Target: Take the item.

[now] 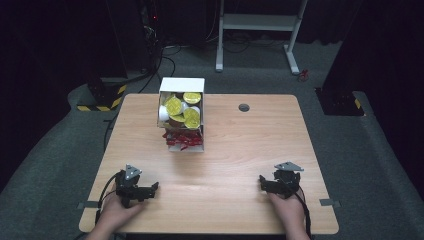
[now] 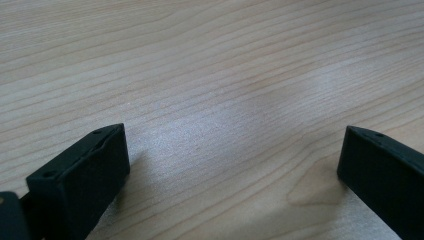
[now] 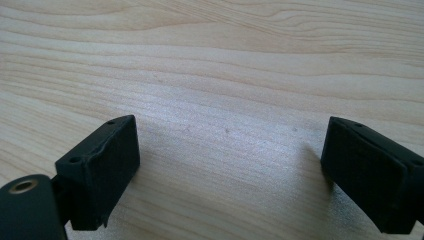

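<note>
Both of the person's hands rest at the near edge of the wooden table (image 1: 240, 150), each wrapped round a black gripper. On the left side, the left gripper (image 1: 154, 187) lies low on the tabletop, pointing inward toward the middle, its grey three-cornered plate facing up; in its own view the two black jaws stand wide apart over bare wood grain, with nothing between them. Over on the right, the right gripper (image 1: 261, 181) mirrors it, pointing inward from the other side, wrist level, a cable trailing back along the forearm; its jaws are likewise spread wide above the wood and hold nothing.

Well away from both, toward the far side of the table and a little left of centre, sits a white cardboard box (image 1: 181, 85), open at the top. Its upper compartment holds small round cups with yellow-green lids (image 1: 174, 105); whatever is printed on the lids is too small to read. Its nearer compartment holds red packets (image 1: 181, 139), their lettering also illegible. A small round grommet (image 1: 244, 107) is set in the tabletop to the right of the box.
</note>
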A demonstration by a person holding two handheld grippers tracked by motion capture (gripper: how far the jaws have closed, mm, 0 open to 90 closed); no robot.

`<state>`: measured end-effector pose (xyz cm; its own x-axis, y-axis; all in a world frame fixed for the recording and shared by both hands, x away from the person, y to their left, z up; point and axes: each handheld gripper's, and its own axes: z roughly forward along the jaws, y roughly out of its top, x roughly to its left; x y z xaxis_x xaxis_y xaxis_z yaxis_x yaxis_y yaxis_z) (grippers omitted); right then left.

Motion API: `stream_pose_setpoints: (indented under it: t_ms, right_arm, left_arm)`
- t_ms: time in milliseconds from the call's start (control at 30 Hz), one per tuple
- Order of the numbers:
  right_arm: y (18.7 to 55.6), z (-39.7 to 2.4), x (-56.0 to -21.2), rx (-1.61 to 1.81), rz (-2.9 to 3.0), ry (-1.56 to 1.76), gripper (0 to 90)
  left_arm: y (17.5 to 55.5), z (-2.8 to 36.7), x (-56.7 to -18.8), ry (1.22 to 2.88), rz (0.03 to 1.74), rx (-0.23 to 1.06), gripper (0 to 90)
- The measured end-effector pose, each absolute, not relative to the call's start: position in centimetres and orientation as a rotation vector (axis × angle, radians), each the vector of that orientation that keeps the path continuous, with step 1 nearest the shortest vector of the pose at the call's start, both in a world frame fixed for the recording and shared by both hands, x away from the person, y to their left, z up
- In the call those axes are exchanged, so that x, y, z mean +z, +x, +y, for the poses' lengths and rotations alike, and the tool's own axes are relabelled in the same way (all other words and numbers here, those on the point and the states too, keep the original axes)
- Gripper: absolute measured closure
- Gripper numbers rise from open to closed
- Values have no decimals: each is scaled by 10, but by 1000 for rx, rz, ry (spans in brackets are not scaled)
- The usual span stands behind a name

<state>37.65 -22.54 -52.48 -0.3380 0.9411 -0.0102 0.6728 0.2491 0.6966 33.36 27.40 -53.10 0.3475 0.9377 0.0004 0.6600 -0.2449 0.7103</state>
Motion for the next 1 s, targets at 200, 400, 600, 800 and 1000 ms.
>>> stream_pose_setpoints:
  t_ms: [200,400,600,800,1000]
  right_arm:
    - [376,-226,-525,844,2101,1469,86]
    - [374,-227,-522,851,2094,1443,126]
    - [371,-225,-517,873,2095,1403,153]
    - [366,-218,-512,901,2097,1361,177]
    - [364,-213,-510,928,2098,1354,209]
  left_arm:
    - [334,274,-531,1996,1389,579,6]
    - [334,274,-531,1999,1385,583,6]
    - [334,274,-531,1997,1386,582,6]
    - [334,274,-531,1996,1386,582,6]
    - [334,274,-531,1997,1386,582,6]
